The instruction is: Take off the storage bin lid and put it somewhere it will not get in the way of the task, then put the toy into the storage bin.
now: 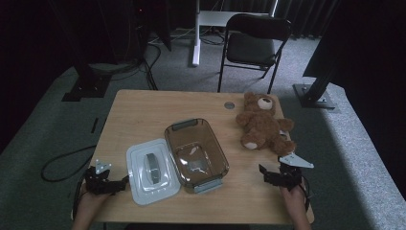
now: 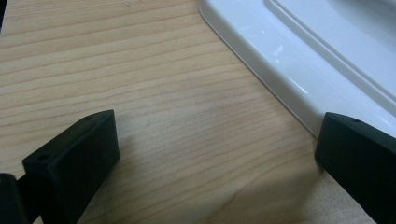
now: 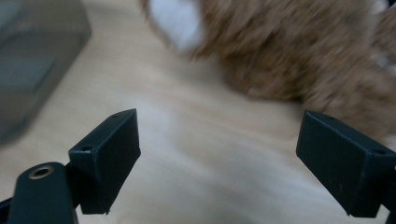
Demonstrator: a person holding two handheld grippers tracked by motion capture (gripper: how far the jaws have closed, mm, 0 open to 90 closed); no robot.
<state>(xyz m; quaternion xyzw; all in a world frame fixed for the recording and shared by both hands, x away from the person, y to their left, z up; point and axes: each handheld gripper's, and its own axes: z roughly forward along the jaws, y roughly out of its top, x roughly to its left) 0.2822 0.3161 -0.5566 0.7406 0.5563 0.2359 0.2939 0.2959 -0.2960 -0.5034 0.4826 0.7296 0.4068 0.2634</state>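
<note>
A brown teddy bear (image 1: 262, 124) lies at the table's right, and its blurred fur (image 3: 289, 51) fills the top of the right gripper view. A clear plastic container (image 1: 196, 153) sits in the middle of the table, with its white lid (image 1: 152, 171) flat on the wood to its left. My left gripper (image 1: 122, 183) rests at the near left corner, open, its jaws just short of the lid's edge (image 2: 289, 70). My right gripper (image 1: 264, 171) stands open just below the bear's feet, holding nothing. The container's grey corner (image 3: 32, 56) shows at left in the right gripper view.
The wooden table (image 1: 139, 115) has bare room along its back and left side. A small round metal disc (image 1: 229, 105) lies near the bear's head. Behind the table stand a black folding chair (image 1: 253, 43) and a white post (image 1: 196, 33). A black cable (image 1: 62, 163) loops on the floor at left.
</note>
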